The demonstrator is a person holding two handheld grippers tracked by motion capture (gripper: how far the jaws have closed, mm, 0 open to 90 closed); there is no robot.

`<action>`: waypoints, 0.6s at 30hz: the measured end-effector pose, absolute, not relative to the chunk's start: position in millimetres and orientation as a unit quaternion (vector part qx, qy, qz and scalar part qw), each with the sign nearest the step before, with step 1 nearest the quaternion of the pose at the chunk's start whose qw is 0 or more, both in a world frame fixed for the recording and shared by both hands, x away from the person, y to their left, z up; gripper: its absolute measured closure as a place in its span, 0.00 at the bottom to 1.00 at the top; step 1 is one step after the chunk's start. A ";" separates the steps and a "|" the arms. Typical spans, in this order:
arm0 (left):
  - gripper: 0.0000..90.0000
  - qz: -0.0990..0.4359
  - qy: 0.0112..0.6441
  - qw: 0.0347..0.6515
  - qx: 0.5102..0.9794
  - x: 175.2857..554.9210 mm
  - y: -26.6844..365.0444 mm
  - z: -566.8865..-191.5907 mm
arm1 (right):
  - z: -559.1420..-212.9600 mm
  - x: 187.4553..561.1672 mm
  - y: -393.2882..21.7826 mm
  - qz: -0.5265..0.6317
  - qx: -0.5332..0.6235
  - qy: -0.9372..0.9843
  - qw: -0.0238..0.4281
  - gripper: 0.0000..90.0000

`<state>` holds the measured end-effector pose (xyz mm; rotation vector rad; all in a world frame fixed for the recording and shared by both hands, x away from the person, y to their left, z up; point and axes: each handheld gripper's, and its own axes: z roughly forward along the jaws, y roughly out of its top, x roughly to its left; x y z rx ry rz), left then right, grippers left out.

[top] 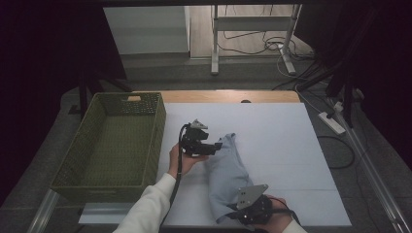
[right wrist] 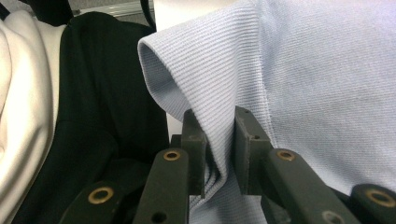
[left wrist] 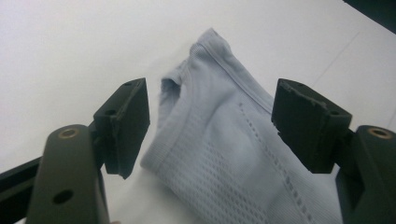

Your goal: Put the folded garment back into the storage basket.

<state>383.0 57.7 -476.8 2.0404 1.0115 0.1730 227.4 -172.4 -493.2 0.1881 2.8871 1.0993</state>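
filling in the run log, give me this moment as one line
right gripper: shut on pale blue knit garment | left gripper: open over its far end | green woven basket: left of garment

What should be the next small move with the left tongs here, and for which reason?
Probably ease the left tongs forward and close them on the far end of the light blue garment. Their jaws stand open with the cloth between them, not pressed, while the right tongs already pinch the near edge. Gripping both ends would likely let the garment be lifted toward the green basket.
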 end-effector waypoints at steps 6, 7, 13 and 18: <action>0.32 0.062 0.407 0.416 0.811 396.4 55.1 -481.1 | -494.4 228.3 -171.7 0.353 0.058 0.934 0.021 0.85; 0.31 0.061 0.406 0.415 0.812 398.4 54.3 -481.6 | -494.5 228.4 -171.6 0.353 0.058 0.934 0.021 0.85; 0.30 0.062 0.403 0.410 0.816 404.9 52.3 -484.1 | -494.7 228.6 -171.7 0.352 0.057 0.934 0.021 0.85; 0.29 0.060 0.398 0.408 0.820 408.0 51.6 -485.6 | -494.9 228.6 -171.5 0.351 0.056 0.934 0.021 0.85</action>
